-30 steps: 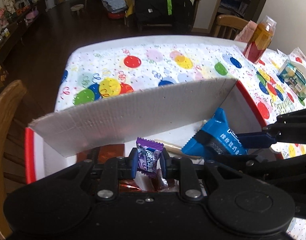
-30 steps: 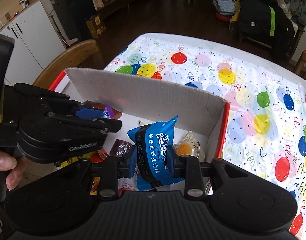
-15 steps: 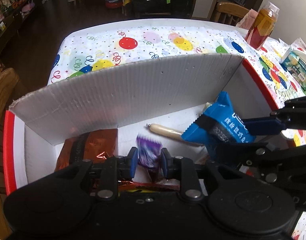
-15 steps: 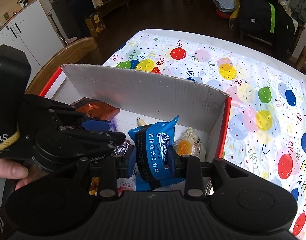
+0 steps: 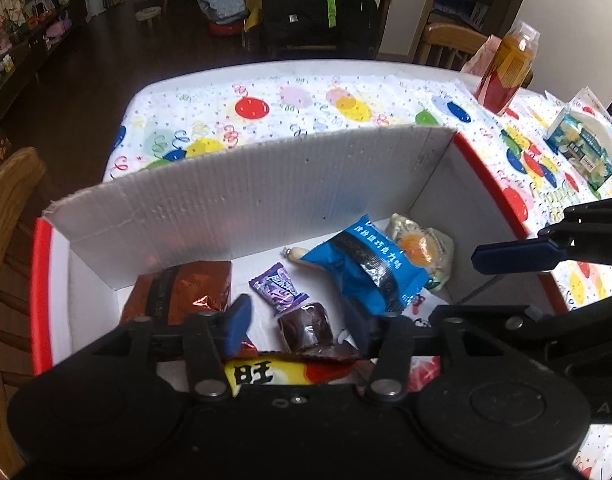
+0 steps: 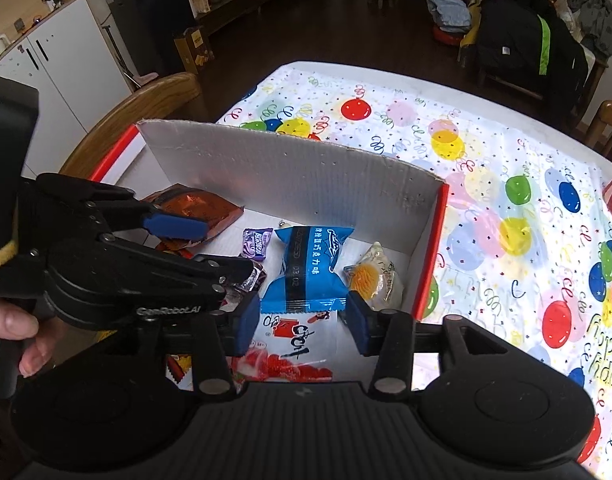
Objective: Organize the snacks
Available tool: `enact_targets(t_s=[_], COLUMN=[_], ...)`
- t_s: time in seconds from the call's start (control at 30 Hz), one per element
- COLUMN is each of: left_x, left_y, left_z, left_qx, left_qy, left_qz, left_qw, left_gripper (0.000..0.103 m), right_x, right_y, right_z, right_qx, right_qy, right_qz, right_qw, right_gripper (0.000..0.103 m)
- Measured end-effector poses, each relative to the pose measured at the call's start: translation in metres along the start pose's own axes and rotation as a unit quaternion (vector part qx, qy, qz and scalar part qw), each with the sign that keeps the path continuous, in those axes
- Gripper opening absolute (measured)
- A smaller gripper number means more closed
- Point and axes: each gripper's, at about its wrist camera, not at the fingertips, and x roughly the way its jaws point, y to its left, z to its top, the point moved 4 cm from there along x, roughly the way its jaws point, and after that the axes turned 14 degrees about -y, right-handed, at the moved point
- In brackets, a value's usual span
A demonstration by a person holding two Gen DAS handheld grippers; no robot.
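Now both grippers, left gripper (image 5: 298,320) and right gripper (image 6: 300,320), hang spread and empty over the box (image 5: 266,184); the purple candy (image 5: 280,288) and blue packet (image 6: 308,268) lie inside. Best lift both straight up, clearing the cardboard wall.

A table (image 6: 486,168) covered in a white balloon-print cloth carries an open white cardboard box with red edges (image 5: 266,200). An orange drink bottle (image 5: 506,68) and a green-blue carton (image 5: 582,148) stand at its far right.

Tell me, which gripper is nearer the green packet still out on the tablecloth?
Probably right. The green packet lies outside the box on the right gripper side; the left gripper hangs open over the snacks.
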Motion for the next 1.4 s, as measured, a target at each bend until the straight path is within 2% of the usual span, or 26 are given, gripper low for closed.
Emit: enact_targets(t_s=[0.03,0.17,0.2,0.3,0.6,0.77,1.03,1.2,1.4], left_x=[-0.004,-0.021,-0.026,-0.039,-0.077,-0.101,-0.136,-0.155,-0.171], left_y=[0.0,-0.003,-0.003,-0.004,-0.004,-0.008,-0.021,-0.027,-0.036], left_z=[0.001,0.003,0.003,0.005,0.004,0.003,0.0,-0.003,-0.012], left_qx=[0.001,0.005,0.004,0.001,-0.02,-0.025,-0.031,-0.042,-0.045], left_qy=[-0.006,-0.024,-0.029,-0.045,-0.083,-0.108,-0.147,-0.169,-0.182], left_qz=[0.002,0.007,0.01,0.016,0.027,0.033,0.032,0.035,0.038], left_qw=[1.0,0.9997,0.9995,0.9989,0.996,0.9933,0.9882,0.9841,0.9816], left_gripper=[0.061,0.064,0.068,0.074,0.087,0.09,0.097,0.102,0.103], right_x=[-0.004,-0.019,-0.023,-0.037,-0.08,-0.103,-0.137,-0.153,-0.169], right_y=[0.0,0.001,0.001,0.001,0.0,-0.008,0.0,0.005,0.006], right_z=[0.0,0.0,0.001,0.002,0.001,-0.005,-0.016,-0.024,-0.032], right_qx=[-0.001,-0.001,-0.001,0.0,0.017,0.045,0.046,0.041,0.045], right_qy=[-0.004,-0.018,-0.021,-0.036,-0.094,-0.132,-0.197,-0.218,-0.242], right_qz=[0.0,0.003,0.004,0.007,0.015,0.015,0.029,0.03,0.016], right_qw=[1.0,1.0,1.0,0.999,0.995,0.99,0.979,0.975,0.969], right_gripper=[0.056,0.059,0.06,0.067,0.079,0.08,0.085,0.087,0.089])
